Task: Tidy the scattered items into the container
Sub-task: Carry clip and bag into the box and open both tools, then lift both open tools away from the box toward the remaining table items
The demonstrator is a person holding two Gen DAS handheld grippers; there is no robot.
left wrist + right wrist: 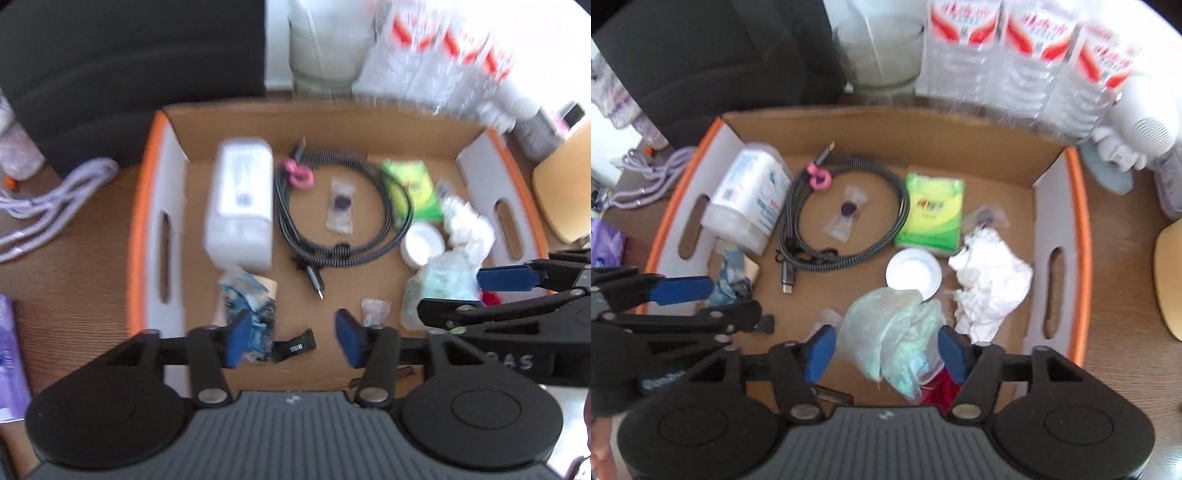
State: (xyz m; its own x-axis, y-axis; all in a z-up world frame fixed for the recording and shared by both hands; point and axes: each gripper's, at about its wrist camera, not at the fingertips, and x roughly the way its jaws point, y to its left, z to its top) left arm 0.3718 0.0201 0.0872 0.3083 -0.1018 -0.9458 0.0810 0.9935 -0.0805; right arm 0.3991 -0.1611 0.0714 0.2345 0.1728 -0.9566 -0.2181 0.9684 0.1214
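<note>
The cardboard box (332,122) with orange rims holds a white tub (240,206), a coiled braided cable (343,206), a green tissue pack (932,214), a white lid (914,275) and crumpled white paper (990,280). My left gripper (293,341) is open low over the box's near left. A small black item (293,347) lies between its pads, and a blue wrapper (251,314) lies against the left pad. My right gripper (888,350) is open beside it. A clear bag of pale green stuff (890,339) rests on the box floor between its pads, with something red (942,387) under it.
Behind the box stand a pack of water bottles (1015,55), a glass jar (879,51) and a black object (701,55). A lilac cord (653,177) and a purple packet (11,362) lie on the wooden table at the left. A white device (1145,125) sits at the right.
</note>
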